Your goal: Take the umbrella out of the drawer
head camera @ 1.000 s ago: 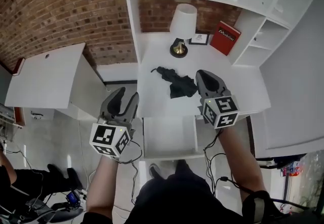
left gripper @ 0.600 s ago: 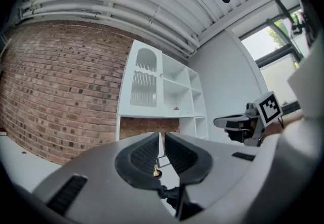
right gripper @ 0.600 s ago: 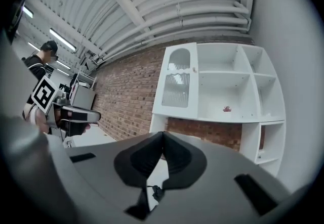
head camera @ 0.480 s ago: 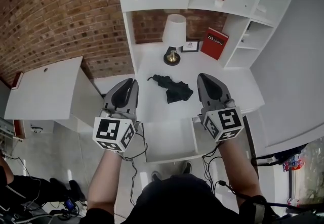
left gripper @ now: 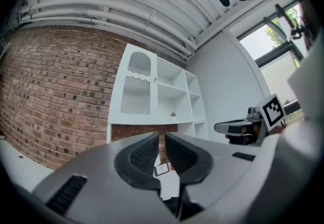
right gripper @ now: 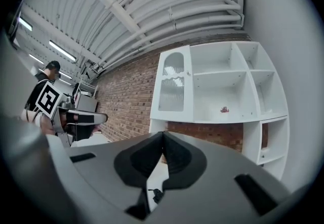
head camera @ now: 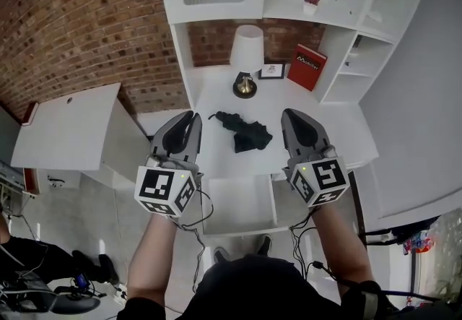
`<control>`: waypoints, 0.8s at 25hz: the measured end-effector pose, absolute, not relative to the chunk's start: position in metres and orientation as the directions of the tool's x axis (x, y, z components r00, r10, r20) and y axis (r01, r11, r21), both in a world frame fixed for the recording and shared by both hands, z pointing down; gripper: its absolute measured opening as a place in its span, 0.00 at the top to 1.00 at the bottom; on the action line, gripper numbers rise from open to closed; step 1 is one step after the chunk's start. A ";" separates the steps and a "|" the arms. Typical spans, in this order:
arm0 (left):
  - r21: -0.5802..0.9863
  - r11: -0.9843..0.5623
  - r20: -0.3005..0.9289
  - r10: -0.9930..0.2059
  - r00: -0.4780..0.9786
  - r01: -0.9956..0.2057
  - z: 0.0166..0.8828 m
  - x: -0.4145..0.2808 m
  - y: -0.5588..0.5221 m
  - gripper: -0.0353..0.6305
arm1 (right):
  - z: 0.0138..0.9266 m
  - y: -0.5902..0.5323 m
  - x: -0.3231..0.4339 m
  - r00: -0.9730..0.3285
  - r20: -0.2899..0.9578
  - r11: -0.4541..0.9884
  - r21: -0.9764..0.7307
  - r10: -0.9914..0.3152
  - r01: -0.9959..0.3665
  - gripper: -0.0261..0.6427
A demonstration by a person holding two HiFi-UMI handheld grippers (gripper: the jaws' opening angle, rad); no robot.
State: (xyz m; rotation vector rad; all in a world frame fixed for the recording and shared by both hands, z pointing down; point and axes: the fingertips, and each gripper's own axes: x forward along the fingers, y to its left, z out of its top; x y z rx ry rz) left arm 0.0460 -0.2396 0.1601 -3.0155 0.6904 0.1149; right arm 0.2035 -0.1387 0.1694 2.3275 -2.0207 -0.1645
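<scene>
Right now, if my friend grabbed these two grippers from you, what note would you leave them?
The left gripper is shut and empty, near the desk's left edge.
The right gripper is shut and empty too.
The umbrella lies on the desk in front of the lamp.
The drawer stands open.
Done: umbrella out.
Left: perhaps shutting the drawer.

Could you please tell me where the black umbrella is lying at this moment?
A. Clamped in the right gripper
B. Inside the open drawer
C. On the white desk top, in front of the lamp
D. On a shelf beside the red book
C: the black umbrella lies on the desk top in front of the lamp, outside the open drawer, and neither shut gripper holds it.
</scene>
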 end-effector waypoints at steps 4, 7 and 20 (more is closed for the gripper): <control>-0.039 -0.898 -0.082 -0.434 0.897 -0.438 0.160 0.057 -0.236 0.89 | 0.172 -0.138 0.214 0.125 -0.043 -0.129 0.104 -0.991 -0.986 0.96; -0.042 -0.895 -0.085 -0.440 0.894 -0.445 0.161 0.063 -0.233 0.89 | 0.175 -0.137 0.221 0.121 -0.043 -0.125 0.104 -0.992 -0.987 0.96; -0.036 -0.899 -0.076 -0.432 0.898 -0.436 0.165 0.073 -0.237 0.89 | 0.172 -0.137 0.229 0.130 -0.046 -0.134 0.115 -0.990 -0.984 0.96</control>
